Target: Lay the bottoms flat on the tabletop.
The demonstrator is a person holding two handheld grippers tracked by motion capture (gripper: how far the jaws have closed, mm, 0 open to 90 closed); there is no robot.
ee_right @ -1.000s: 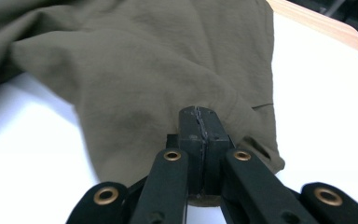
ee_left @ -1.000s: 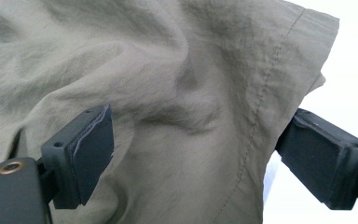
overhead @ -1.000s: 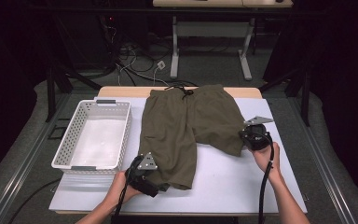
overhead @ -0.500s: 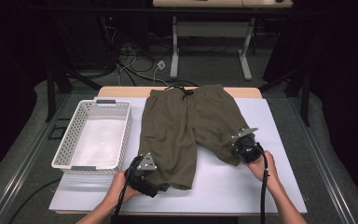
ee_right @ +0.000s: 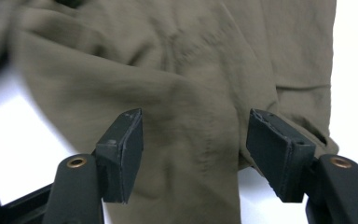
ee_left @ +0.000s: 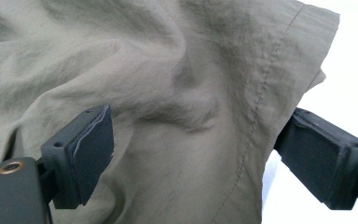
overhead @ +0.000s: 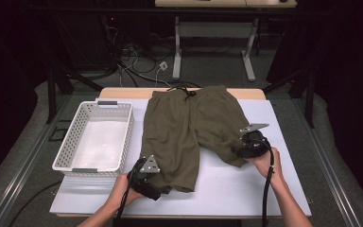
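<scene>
Olive-green shorts lie flat on the white table top, waistband at the far side. My left gripper rests at the hem of the leg on the left. Its jaws stand wide apart over the cloth, and its pads do not press on it. My right gripper sits at the hem of the leg on the right. Its jaws have just been opening. The cloth lies loose between the pads.
A white perforated basket stands on the table's left side, beside the shorts. A wooden table edge shows at the back. Beyond it, cables lie on the floor near a desk frame.
My right gripper has shifted slightly toward the near side and inward along the right leg's hem. The left gripper and the shorts have stayed put.
</scene>
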